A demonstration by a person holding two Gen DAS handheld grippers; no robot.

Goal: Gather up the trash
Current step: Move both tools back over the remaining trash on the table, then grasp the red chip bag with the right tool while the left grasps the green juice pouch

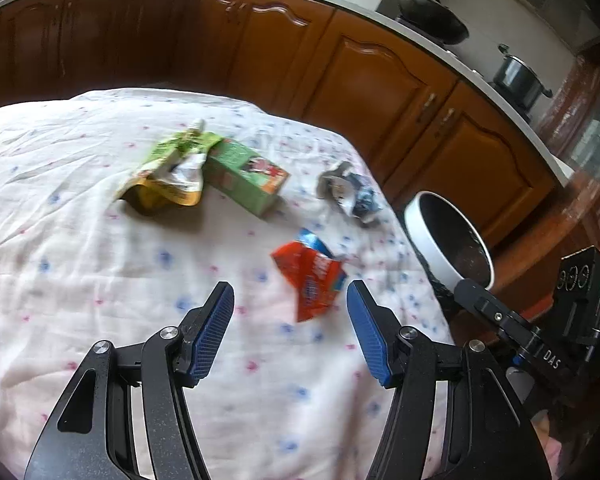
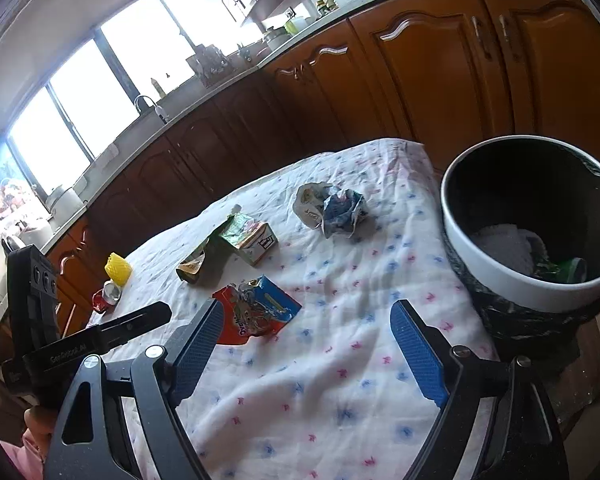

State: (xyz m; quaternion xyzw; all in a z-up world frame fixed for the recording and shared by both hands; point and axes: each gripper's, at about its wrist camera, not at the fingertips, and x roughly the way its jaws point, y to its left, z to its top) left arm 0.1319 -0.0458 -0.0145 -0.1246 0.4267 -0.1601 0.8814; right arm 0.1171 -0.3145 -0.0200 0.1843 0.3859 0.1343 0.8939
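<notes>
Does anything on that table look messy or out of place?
Yes. Litter lies scattered on the flowered cloth: a torn red snack wrapper, a green carton tipped on its side, a crumpled pouch and a balled-up wrapper. The bin stands beside the table.

Left wrist view: I look down and forward over the cloth-covered table, low and near it, facing the wooden cabinets. The red wrapper lies just ahead of my lens; the trash bin sits right of the wrapper, at the table edge.

Right wrist view: I look from further right, also low, angled left across the table toward the window. The bin is close, right of the red wrapper.

Both views share the wrapper, bin, green carton and cabinets.
</notes>
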